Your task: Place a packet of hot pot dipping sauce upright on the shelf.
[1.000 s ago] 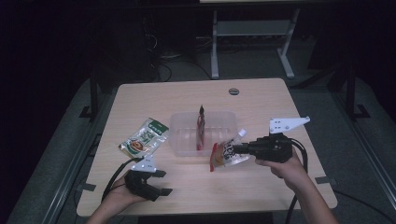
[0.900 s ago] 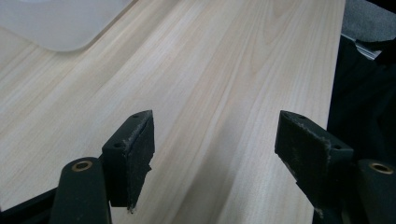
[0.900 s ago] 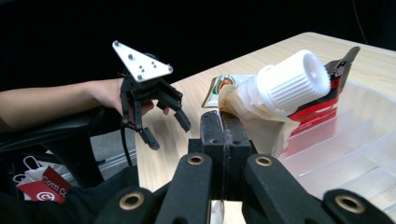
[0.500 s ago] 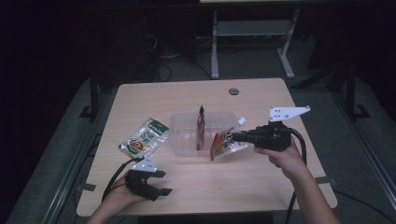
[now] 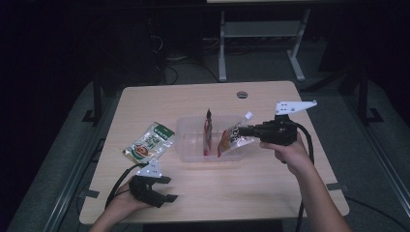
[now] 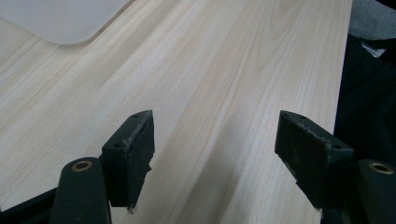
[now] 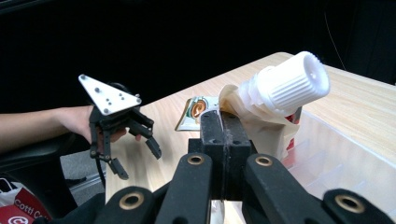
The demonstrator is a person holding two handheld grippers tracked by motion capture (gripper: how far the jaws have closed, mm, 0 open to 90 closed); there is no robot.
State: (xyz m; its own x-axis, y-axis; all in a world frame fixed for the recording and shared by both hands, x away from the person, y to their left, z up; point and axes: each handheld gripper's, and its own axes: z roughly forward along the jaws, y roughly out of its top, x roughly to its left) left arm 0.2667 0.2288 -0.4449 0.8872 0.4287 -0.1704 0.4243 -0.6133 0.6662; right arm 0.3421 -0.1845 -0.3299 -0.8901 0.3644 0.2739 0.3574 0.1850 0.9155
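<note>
Right gripper (image 5: 243, 130) clamped tight on spouted pouch (image 5: 232, 139) over clear tub (image 5: 191, 130); left gripper (image 5: 167, 188) spread wide, empty, low over table (image 5: 251, 183).

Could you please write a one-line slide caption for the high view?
Right gripper holds a spouted pouch over the clear bin; left gripper rests open.

Looks like a dim lab or recording room: bare wooden desk (image 5: 203, 96), cables on grey floor (image 5: 193, 67), metal stand (image 5: 261, 34) behind.
</note>
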